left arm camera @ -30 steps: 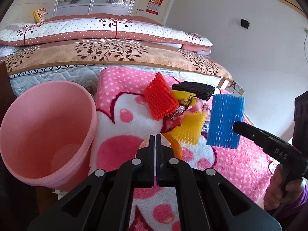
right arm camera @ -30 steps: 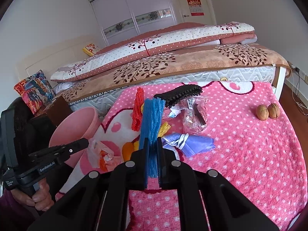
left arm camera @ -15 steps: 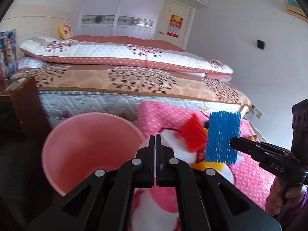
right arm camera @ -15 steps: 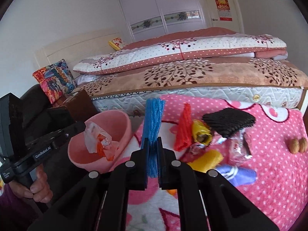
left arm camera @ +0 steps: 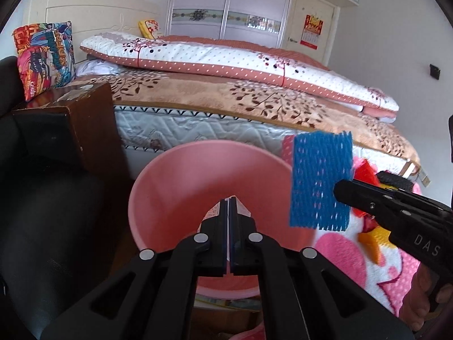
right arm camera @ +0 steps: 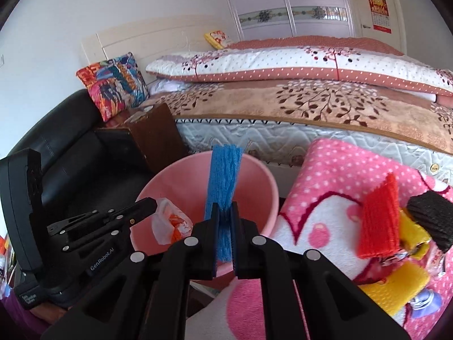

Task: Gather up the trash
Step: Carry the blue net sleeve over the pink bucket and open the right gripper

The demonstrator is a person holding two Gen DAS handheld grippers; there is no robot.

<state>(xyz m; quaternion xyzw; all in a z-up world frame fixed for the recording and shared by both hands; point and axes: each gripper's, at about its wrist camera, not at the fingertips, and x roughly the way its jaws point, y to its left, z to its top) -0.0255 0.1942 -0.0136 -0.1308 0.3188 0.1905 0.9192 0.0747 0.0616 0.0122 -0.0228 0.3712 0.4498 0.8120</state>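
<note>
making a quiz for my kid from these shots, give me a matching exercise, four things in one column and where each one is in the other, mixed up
Things:
1. blue foam net
2. plastic wrapper
3. red foam net
4. patterned cushion

Places:
A. held by the left gripper
B. on the pink blanket
C. on the black sofa
D. clamped in the right gripper

Pairs: 1-D, 2-A, 3-B, 4-C
</note>
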